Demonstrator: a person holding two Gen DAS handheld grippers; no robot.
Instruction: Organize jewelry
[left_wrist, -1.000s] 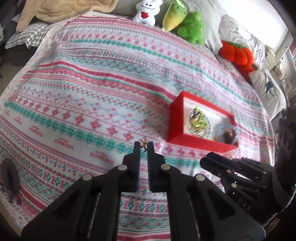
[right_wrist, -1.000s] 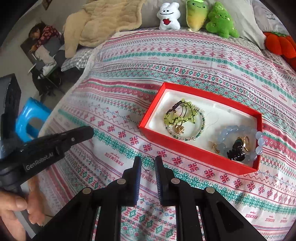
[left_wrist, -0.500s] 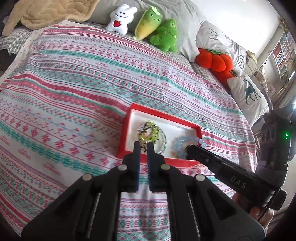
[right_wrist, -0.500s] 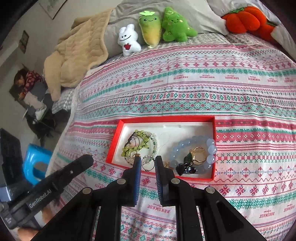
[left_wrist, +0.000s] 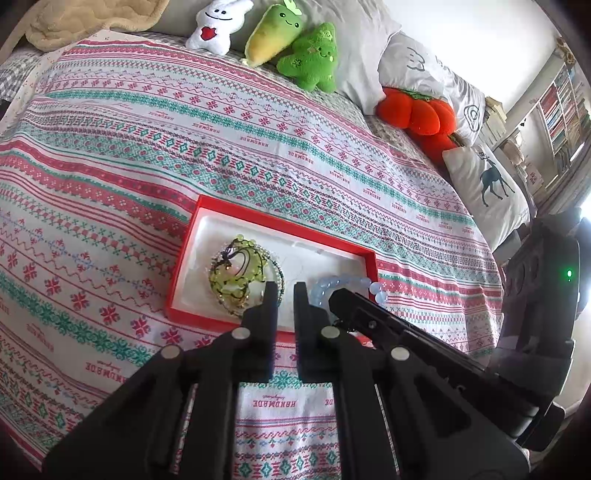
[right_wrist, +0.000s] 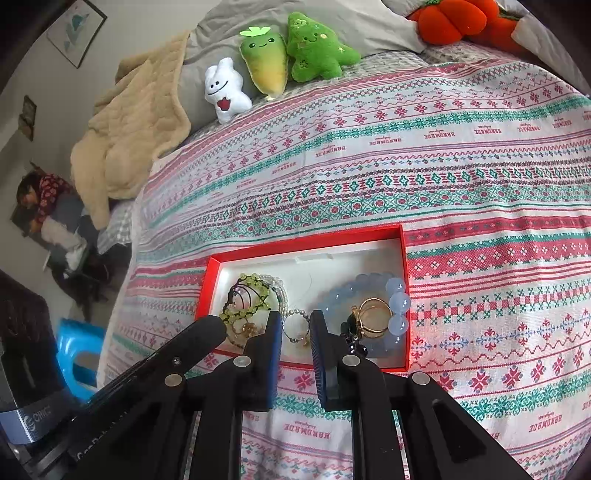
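Our right hand-held gripper (right_wrist: 293, 328) hangs with its jaws apart over the near edge of the shallow red cardboard box (right_wrist: 306, 242), a small beaded ring (right_wrist: 295, 326) lying between them. Our left hand-held gripper (left_wrist: 285, 295) looks nearly closed; we cannot tell whether it grips anything. Inside lie a green beaded bracelet (left_wrist: 236, 271) and pale blue bead bracelet (right_wrist: 395, 302) on the patterned bedspread (right_wrist: 406, 166).

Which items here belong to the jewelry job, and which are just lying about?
Job: red cardboard tray, green beaded bracelet, pale blue bead bracelet, gold ring.

Lying about: white plush toy, green tree plush, orange pumpkin plush, beige blanket.
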